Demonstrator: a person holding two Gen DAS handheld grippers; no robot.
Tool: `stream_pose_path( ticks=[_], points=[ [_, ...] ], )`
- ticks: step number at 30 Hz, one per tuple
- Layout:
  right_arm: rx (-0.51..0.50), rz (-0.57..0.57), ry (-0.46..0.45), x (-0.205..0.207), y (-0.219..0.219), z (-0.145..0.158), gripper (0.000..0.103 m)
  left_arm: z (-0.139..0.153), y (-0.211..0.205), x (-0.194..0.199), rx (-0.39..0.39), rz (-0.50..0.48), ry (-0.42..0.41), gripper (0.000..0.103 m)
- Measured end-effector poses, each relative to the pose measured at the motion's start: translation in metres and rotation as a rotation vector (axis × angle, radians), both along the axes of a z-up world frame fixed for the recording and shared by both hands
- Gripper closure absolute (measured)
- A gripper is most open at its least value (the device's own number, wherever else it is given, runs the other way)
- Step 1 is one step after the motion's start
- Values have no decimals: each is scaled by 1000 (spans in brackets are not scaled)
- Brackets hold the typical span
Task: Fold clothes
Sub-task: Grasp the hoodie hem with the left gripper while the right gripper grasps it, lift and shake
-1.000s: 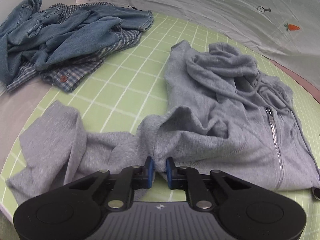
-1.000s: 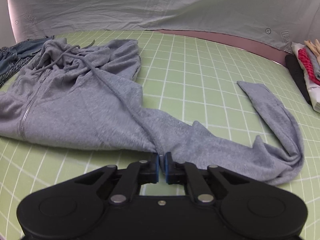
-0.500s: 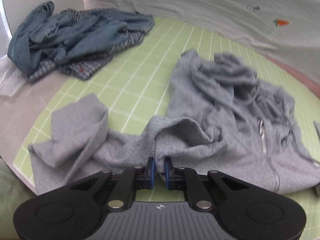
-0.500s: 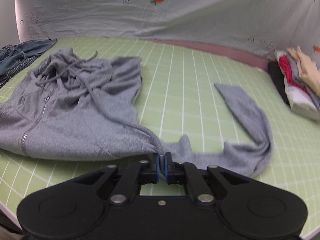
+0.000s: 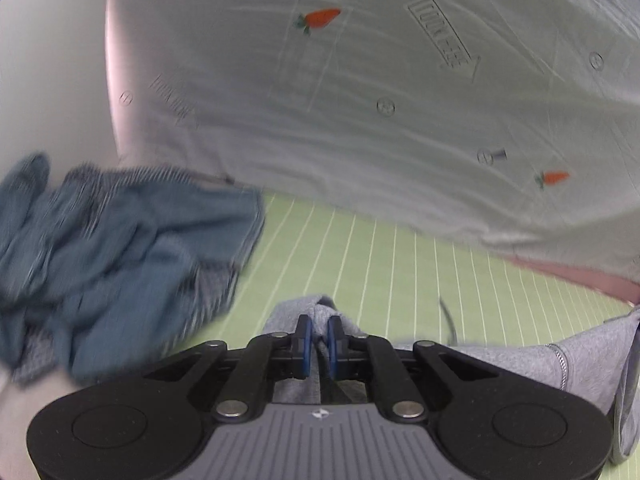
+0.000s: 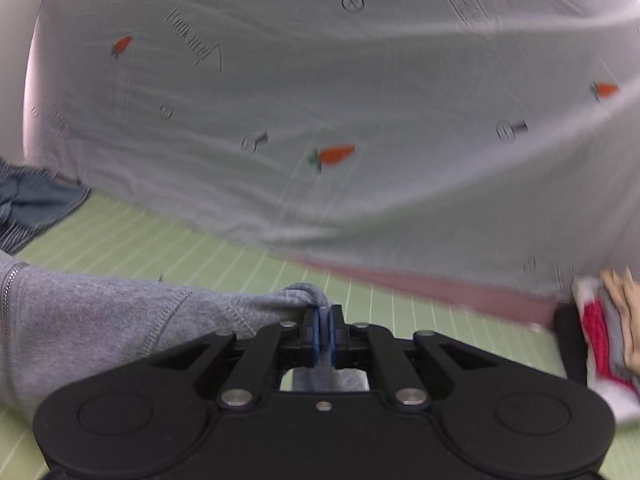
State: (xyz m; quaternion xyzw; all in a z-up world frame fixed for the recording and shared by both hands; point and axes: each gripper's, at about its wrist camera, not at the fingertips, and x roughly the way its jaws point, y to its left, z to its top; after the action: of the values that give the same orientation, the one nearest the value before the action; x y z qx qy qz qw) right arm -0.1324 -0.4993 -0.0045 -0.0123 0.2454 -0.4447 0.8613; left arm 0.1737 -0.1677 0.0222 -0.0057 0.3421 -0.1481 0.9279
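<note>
A grey zip hoodie (image 5: 576, 356) is held up off the green grid mat (image 5: 360, 256) between both grippers. My left gripper (image 5: 318, 334) is shut on a fold of the hoodie's grey fabric. My right gripper (image 6: 323, 330) is shut on another grey fold, and the hoodie (image 6: 100, 316) stretches away to the left with its zipper at the far left edge. Most of the hoodie hangs below both views and is hidden.
A heap of blue denim and checked clothes (image 5: 112, 264) lies on the left of the mat, also in the right wrist view (image 6: 28, 204). A pale sheet with carrot prints (image 5: 360, 100) hangs behind. A stack of folded clothes (image 6: 600, 332) sits at the right.
Both grippers have lifted and tilted upward with the hoodie, raising it off the mat. The views now face the back sheet instead of looking down at the garment.
</note>
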Motion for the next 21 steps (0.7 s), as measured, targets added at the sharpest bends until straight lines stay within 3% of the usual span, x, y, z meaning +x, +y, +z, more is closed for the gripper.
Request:
stream_pose_path(
  ticks=[4, 6, 7, 9, 11, 13, 18, 21],
  points=[
    [-46, -33, -51, 86, -55, 12, 97, 0, -35, 91, -24, 107, -62, 89],
    [-28, -72, -37, 125, -80, 7, 75, -6, -47, 120, -8, 146, -38, 83],
    [-9, -97, -18, 140, -91, 3, 55, -9, -50, 128, -15, 139, -14, 80],
    [46, -131, -16, 147, -100, -8, 55, -22, -44, 119, -77, 96, 11, 63],
    [131, -140, -50, 135, -91, -24, 50, -39, -37, 100, -79, 83, 58, 55],
    [215, -150, -68, 123, -76, -42, 50, -55, -29, 81, -73, 72, 107, 55],
    [366, -145, -4, 104, -30, -79, 49, -97, -10, 32, -60, 46, 230, 45],
    [432, -104, 19, 105, -17, -87, 49, -107, -11, 15, -67, 13, 252, 44]
  ],
)
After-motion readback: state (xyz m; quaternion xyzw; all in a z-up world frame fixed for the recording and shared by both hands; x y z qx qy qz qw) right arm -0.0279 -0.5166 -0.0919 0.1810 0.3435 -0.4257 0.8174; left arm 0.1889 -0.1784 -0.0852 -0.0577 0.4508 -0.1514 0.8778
